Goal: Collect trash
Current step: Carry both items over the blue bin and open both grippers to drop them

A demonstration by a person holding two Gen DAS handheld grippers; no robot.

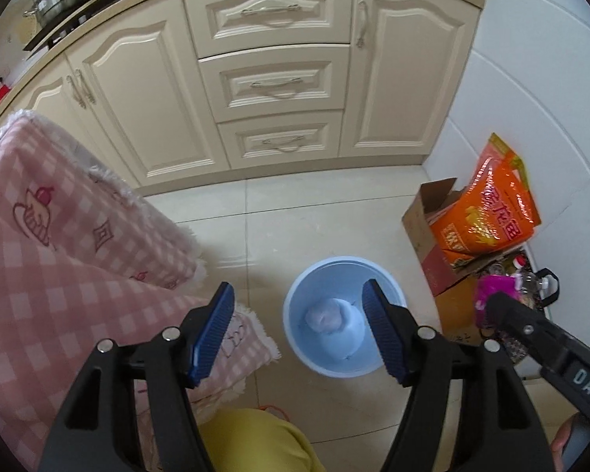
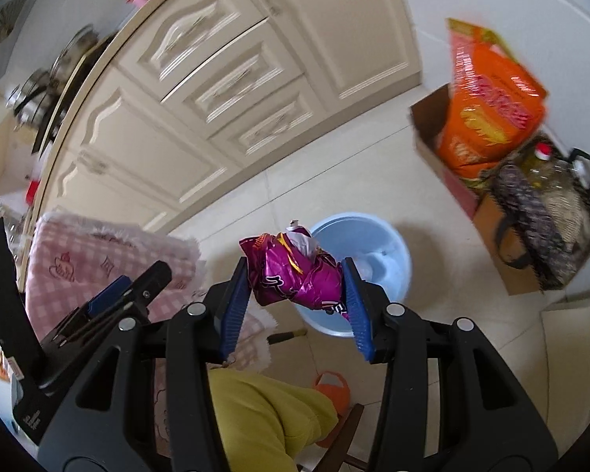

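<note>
A light blue bin (image 1: 344, 316) stands on the tiled floor with a crumpled white tissue (image 1: 325, 316) at its bottom. My left gripper (image 1: 297, 306) is open and empty above the bin's left rim. My right gripper (image 2: 297, 279) is shut on a crumpled purple snack bag (image 2: 295, 273) and holds it in the air just left of the bin (image 2: 367, 244). White paper sticks out of the bag's top. The right gripper and the purple bag (image 1: 491, 289) also show at the right of the left wrist view.
A table with a pink checked cloth (image 1: 59, 244) is on the left. Cream kitchen cabinets (image 1: 275, 78) stand behind. A cardboard box (image 1: 436, 244) with an orange bag (image 1: 487, 216) and bottles sits at the right wall. The person's yellow-clad leg (image 2: 263, 424) is below.
</note>
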